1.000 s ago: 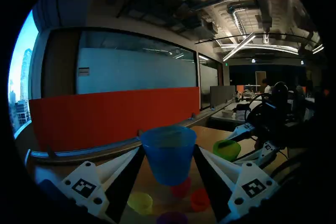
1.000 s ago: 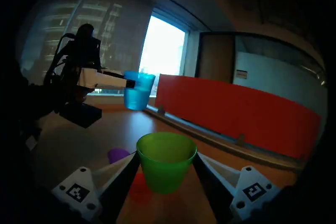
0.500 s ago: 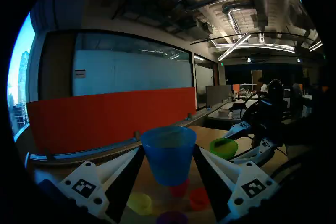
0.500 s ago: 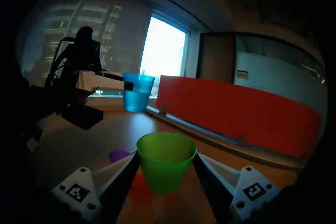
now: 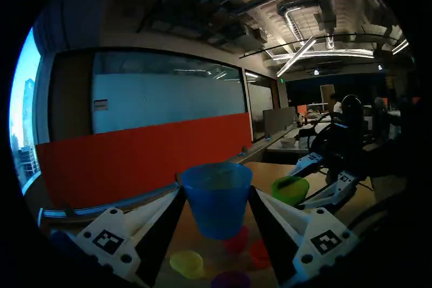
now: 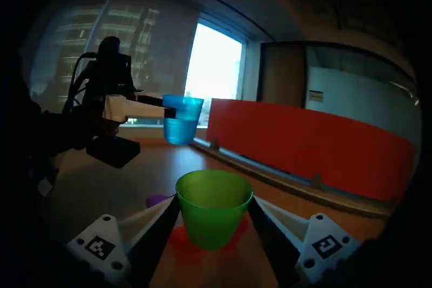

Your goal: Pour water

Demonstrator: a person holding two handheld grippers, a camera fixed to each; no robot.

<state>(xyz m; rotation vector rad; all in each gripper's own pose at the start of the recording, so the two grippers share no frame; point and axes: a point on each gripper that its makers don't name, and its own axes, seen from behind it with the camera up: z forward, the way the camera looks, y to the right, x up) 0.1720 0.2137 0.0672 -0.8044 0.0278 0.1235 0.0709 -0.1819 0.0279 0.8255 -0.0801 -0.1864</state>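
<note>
While my left gripper pinches a smooth, tapered blue plastic cup, my right gripper squeezes a matching green cup.

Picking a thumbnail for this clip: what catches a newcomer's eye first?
A blue cup clamped in the left gripper, centre of the left gripper view, and a green cup likewise in the right gripper. Behind them runs a long red partition; a bright window glares in the right gripper view.
</note>
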